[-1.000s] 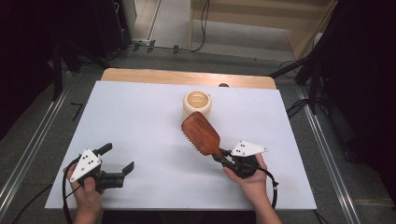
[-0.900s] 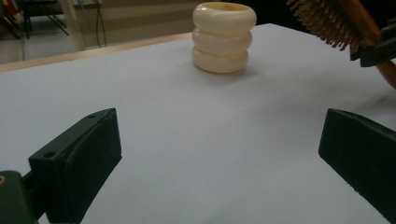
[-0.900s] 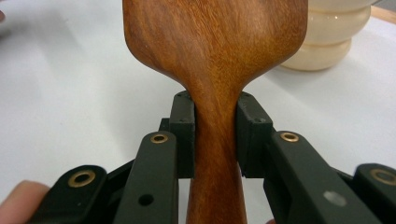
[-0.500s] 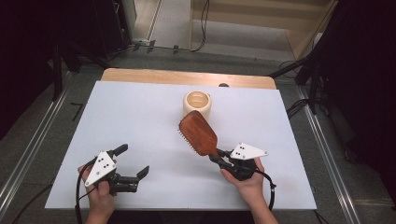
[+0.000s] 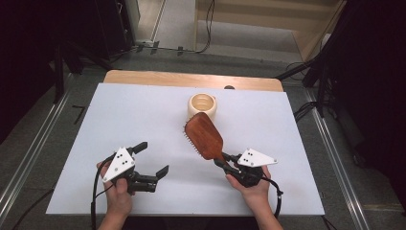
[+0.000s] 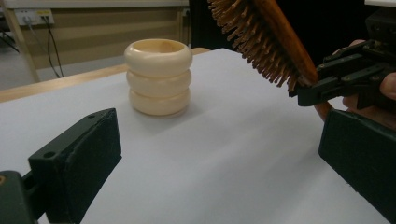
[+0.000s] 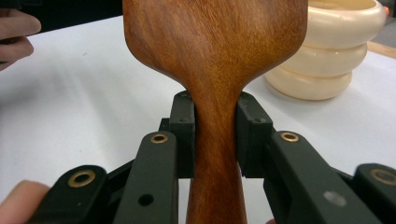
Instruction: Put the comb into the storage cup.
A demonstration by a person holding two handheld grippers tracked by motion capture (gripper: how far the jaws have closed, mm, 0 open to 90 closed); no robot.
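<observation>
A brown wooden hairbrush (image 5: 205,136) (image 7: 215,42) is held off the table, its head pointing up and away with the bristles (image 6: 252,37) turned to the left. My right gripper (image 5: 227,160) (image 7: 214,137) is shut on its handle, a pad on each side. Behind the brush stands a cream ribbed cup (image 5: 202,105) (image 6: 158,76) (image 7: 327,51), upright and empty as far as I can see. My left gripper (image 5: 152,160) (image 6: 210,154) is open at the front left of the table, its jaws wide apart and pointing toward the cup.
The white table top (image 5: 143,115) has a wooden strip (image 5: 191,79) along its far edge. Grey floor with metal rails and cables surrounds the table. A person's hands hold both grippers near the front edge.
My left gripper has moved right and a little forward, turning toward the cup. The right gripper and the brush have shifted slightly toward the front.
</observation>
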